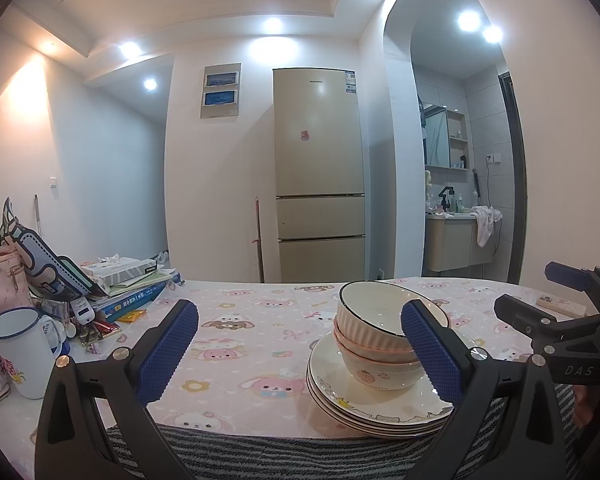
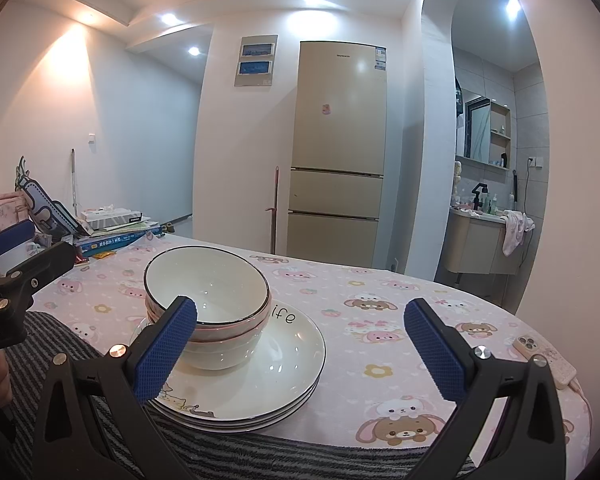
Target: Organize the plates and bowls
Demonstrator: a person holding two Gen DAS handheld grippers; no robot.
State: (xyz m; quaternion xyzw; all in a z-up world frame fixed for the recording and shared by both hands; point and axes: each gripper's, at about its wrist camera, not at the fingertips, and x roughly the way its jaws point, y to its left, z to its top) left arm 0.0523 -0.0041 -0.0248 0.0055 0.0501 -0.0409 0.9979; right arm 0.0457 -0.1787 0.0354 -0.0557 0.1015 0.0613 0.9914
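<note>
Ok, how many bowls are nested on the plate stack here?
3, as far as the rims show: a ribbed white bowl with a dark rim on top, a pink-rimmed bowl beneath it, and a strawberry-print bowl at the bottom, resting on the plates. Another may be hidden.

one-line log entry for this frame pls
left gripper: open, empty | right gripper: open, empty | bowls: nested, on plates | plates: stacked at table edge | contact: none
</note>
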